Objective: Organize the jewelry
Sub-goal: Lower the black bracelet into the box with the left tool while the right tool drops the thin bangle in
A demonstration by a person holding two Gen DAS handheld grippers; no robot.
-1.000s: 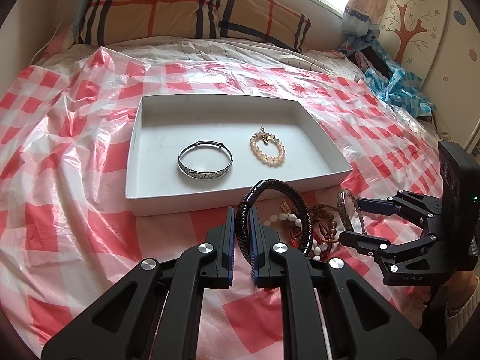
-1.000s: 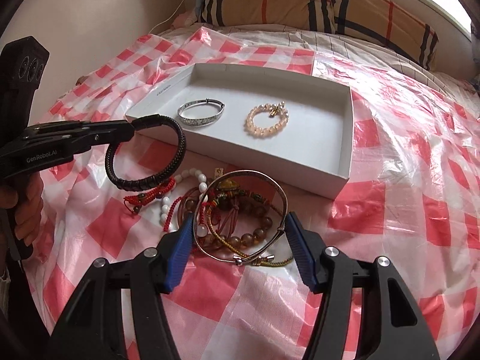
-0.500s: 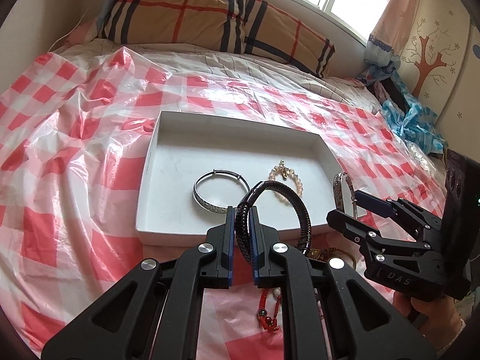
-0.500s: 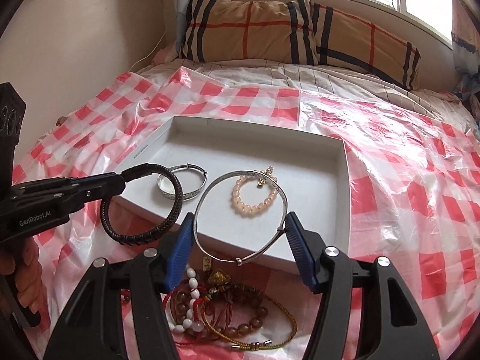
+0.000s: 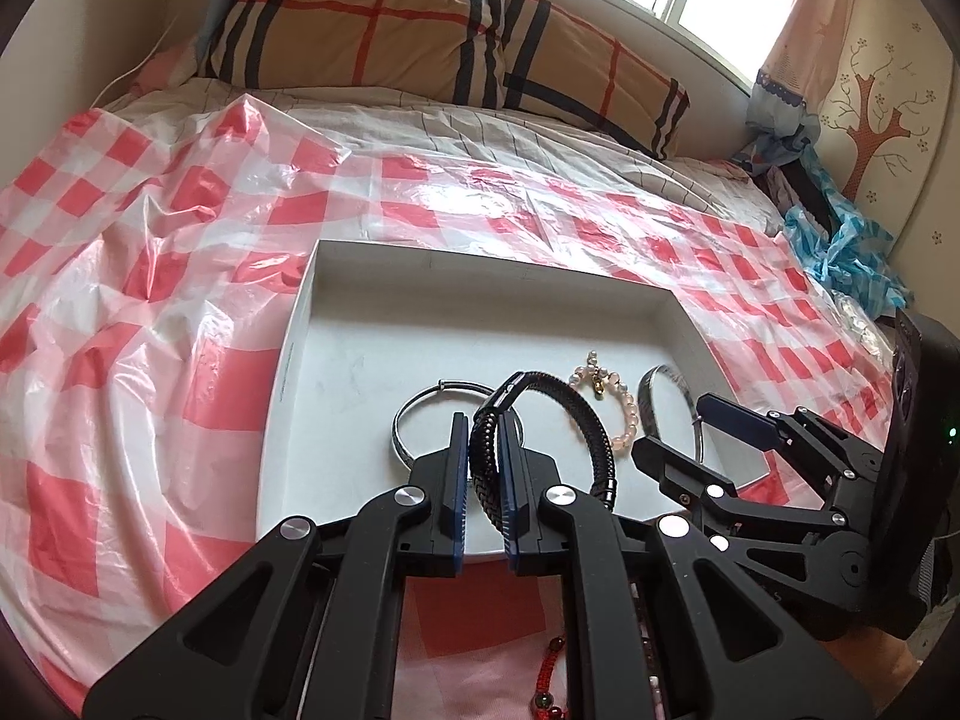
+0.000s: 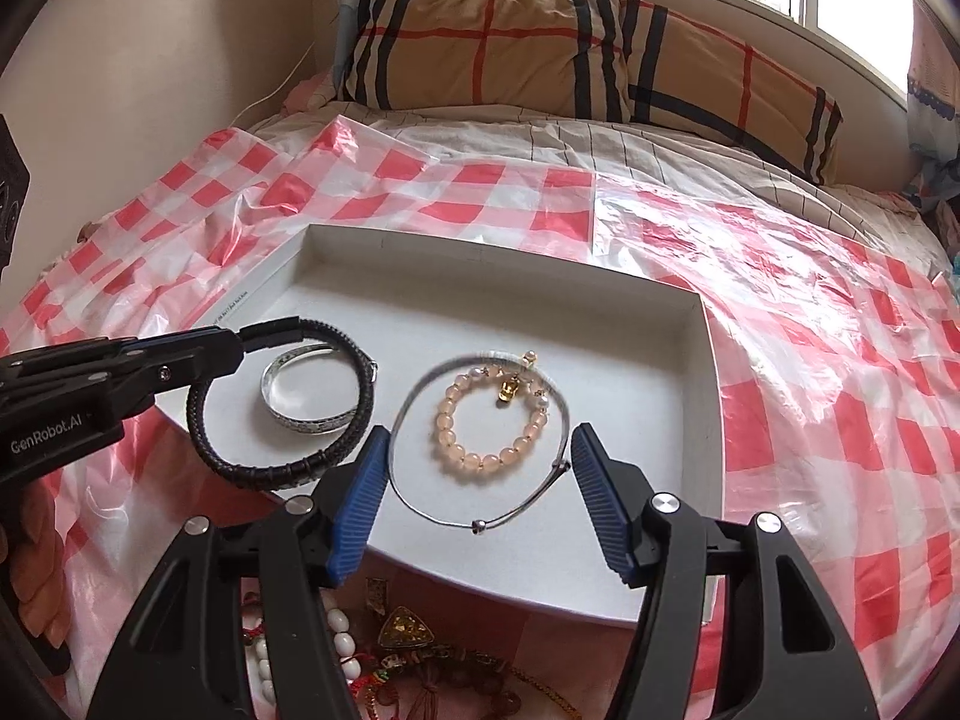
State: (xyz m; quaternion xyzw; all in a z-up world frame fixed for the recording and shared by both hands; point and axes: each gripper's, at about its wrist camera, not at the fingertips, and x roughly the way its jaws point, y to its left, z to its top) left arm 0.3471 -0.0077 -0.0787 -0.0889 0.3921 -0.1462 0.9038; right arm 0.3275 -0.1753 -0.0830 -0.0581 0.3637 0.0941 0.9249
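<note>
A white shallow box (image 5: 336, 324) (image 6: 690, 456) lies on the checked bed cover. Inside lie a silver bangle (image 6: 300, 414) (image 5: 414, 414) and a pink bead bracelet (image 6: 480, 456) (image 5: 624, 414). My left gripper (image 5: 483, 468) is shut on a black braided leather bracelet (image 5: 588, 426) (image 6: 270, 468) and holds it over the box's near side. My right gripper (image 6: 474, 480) (image 5: 678, 426) holds a thin silver bangle (image 6: 420, 408) (image 5: 651, 402) between its wide-set pads above the bead bracelet.
A tangle of bead bracelets and red cords (image 6: 396, 654) (image 5: 543, 678) lies in front of the box. A plaid pillow (image 5: 420, 30) lies at the bed's head. Blue cloth (image 5: 852, 246) sits at the far right. A wall runs along the left.
Both grippers have lifted their bracelets off the pile and carried them forward, from in front of the box to above its floor.
</note>
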